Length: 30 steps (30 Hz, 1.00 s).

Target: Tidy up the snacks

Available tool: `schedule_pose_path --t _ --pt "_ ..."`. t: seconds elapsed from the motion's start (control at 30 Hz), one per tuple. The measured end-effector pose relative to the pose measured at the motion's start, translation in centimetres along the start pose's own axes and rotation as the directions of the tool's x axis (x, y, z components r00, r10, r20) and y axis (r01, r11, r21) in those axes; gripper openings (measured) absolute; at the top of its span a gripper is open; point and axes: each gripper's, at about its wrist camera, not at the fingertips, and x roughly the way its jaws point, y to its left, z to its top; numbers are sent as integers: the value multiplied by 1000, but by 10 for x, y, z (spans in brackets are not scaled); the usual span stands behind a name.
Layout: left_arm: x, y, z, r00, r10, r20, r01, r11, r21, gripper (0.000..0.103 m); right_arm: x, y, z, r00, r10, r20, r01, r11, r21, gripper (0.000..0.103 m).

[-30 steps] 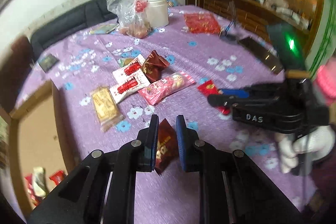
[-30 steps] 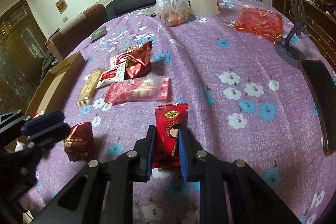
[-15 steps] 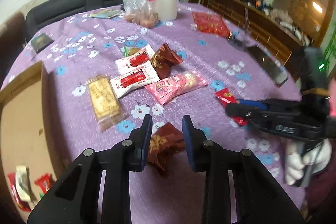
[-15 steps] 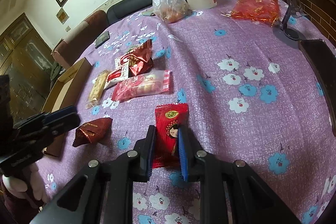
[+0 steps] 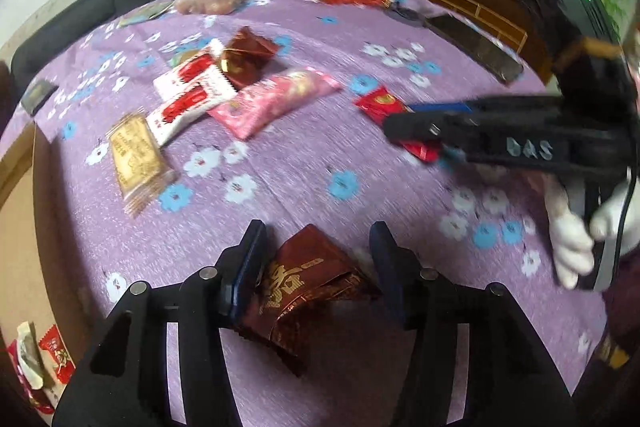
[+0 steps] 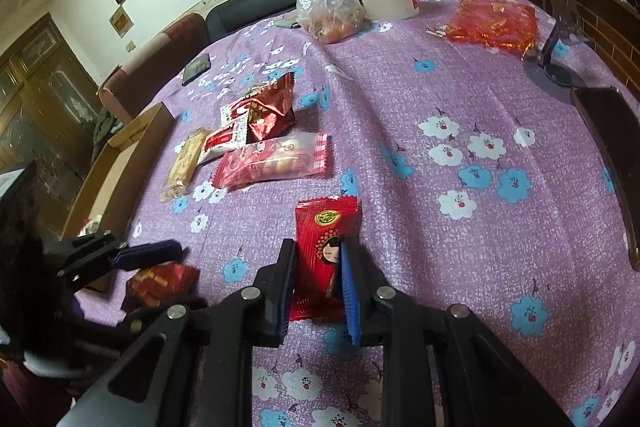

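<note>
My left fingers [image 5: 316,263] have just been opening and now stand spread. The dark red snack packet [image 5: 308,287] lies between them on the purple bench [image 5: 360,155]; it rests against the left pad, and the right pad is clear of it. I think I am letting it go here. To do it well I should open a bit more and lift straight up, so the crinkly wrapper does not stick to a pad and come along.

My right fingers [image 6: 318,267] are pinching the bright red packet with the little face [image 6: 324,251], low on the bench. I should hold it tight and keep that hand quiet.

Farther out lie the pink packet [image 5: 276,99], the red-and-white packets [image 5: 188,95] and the gold biscuit packet [image 5: 136,155], close together. A cardboard box [image 5: 16,227] sits by the bench edge.

A second ago my left fingers squeezed the dark red packet and held it up on its edge. Now it lies flat. The bright red packet looks the same.
</note>
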Motion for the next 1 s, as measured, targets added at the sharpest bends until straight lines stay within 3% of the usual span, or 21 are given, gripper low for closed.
schedule_pose_path --t 0.13,0.27,0.33,0.43,0.73,0.83,0.87,0.93,0.97,1.0 --pt "-4 -14 -7 996 84 22 -85 995 56 54 1 4 -1 1000 -21 4 21 999 -24 25" --pt "-9 -13 -14 993 111 26 -112 994 18 42 1 14 -4 996 -84 15 85 992 -91 24" --pt "-16 -8 -18 995 96 40 -95 995 -20 37 1 21 -6 993 -117 29 120 985 -126 23" --pt "-37 3 -21 995 40 95 -31 995 -97 18 -5 32 -9 984 -156 81 168 970 -174 22" --pt "-87 40 -40 971 32 239 40 956 -292 17 -15 53 -18 958 -224 178 266 927 -265 22" --pt "-93 55 -47 962 -24 273 125 925 -359 17 -15 54 -18 959 -222 177 264 927 -268 22" --pt "-93 63 -49 957 -65 281 176 904 -389 22 -14 53 -17 961 -217 170 257 929 -266 22" --pt "-89 66 -47 959 -91 268 201 886 -417 41 -13 49 -16 970 -196 147 228 941 -251 22" --pt "-87 65 -46 964 -79 255 184 888 -421 58 -11 47 -15 974 -185 134 213 947 -242 22" --pt "-87 61 -45 967 -62 248 162 899 -406 65 -10 45 -14 976 -177 123 202 950 -236 22"
